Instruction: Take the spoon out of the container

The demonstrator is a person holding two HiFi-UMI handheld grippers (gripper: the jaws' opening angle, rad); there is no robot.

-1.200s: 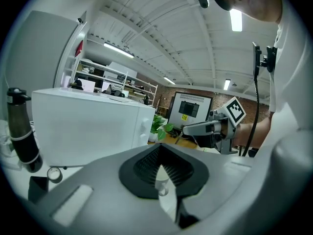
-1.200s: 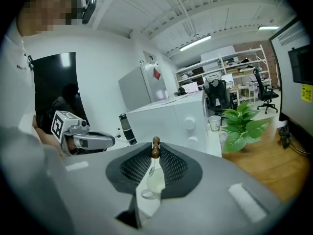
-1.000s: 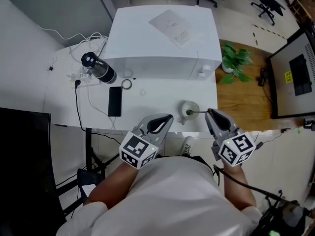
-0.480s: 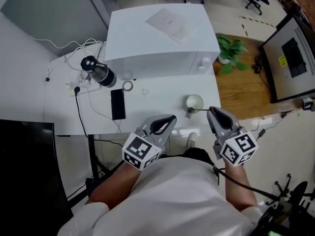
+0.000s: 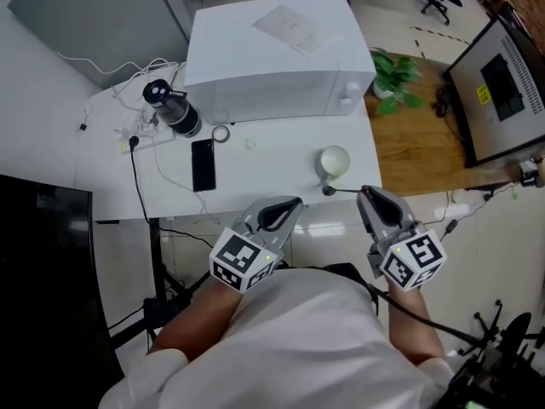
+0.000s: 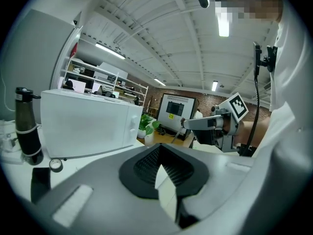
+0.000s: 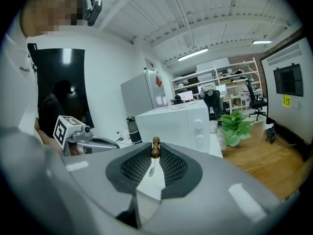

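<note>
Right gripper [image 5: 364, 193]: jaws clamped on one end of the spoon [image 5: 342, 192], at the tips only.
Left gripper [image 5: 292, 203]: jaws together, nothing between them.
Spoon position: clear of the container [image 5: 335, 161], just near of it.
Risk: with a tip-only pinch, a quick swing could pivot or drop the spoon.
Spoon axis: roughly left-right, with the free end pointing left.

Gripped end of spoon [image 5: 341, 191] hidden inside right gripper [image 5: 368, 196]; monitor [image 5: 502, 83] cut by edge
</note>
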